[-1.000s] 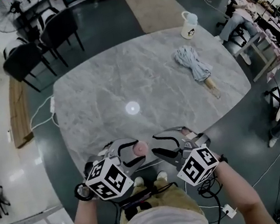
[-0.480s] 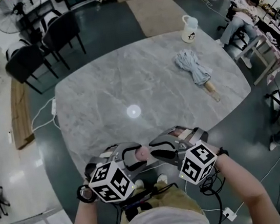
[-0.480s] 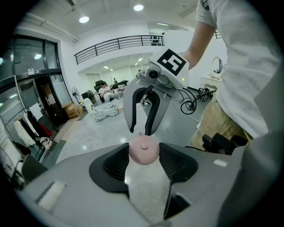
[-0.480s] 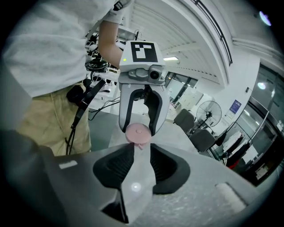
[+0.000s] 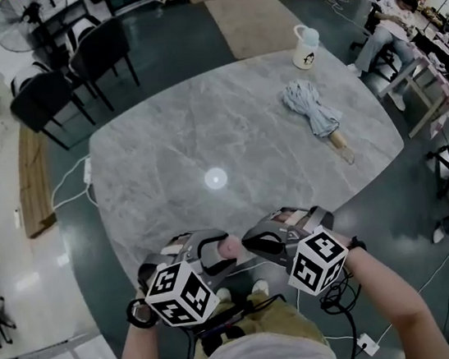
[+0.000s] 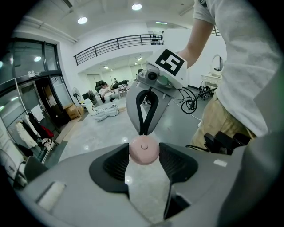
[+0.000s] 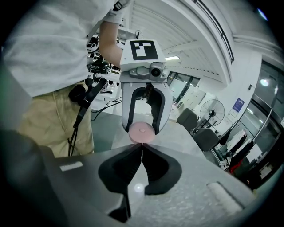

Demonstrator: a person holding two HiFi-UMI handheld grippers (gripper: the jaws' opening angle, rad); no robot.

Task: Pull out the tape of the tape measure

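Note:
A small round pink tape measure (image 5: 229, 249) is held just off the near edge of the marble table (image 5: 202, 136). My left gripper (image 5: 221, 252) is shut on it, with the pads pressed on the two sides of the case (image 6: 143, 150). My right gripper (image 5: 245, 243) faces it from the right. Its jaws are shut, and the tips meet right at the rim of the case (image 7: 141, 132), pinched on the tape's end. The tab itself is too small to make out. In the right gripper view my right gripper (image 7: 141, 144) shows no gap between its tips.
A folded grey umbrella (image 5: 311, 105) and a white mug (image 5: 303, 45) lie at the table's far right. Black chairs (image 5: 54, 86) stand beyond the far left corner. A seated person (image 5: 384, 19) is at the upper right. Cables (image 5: 341, 299) trail by my legs.
My right gripper has moved left up to the tape measure and its jaws have gone from wide open to shut. The left gripper keeps its hold on the pink case.

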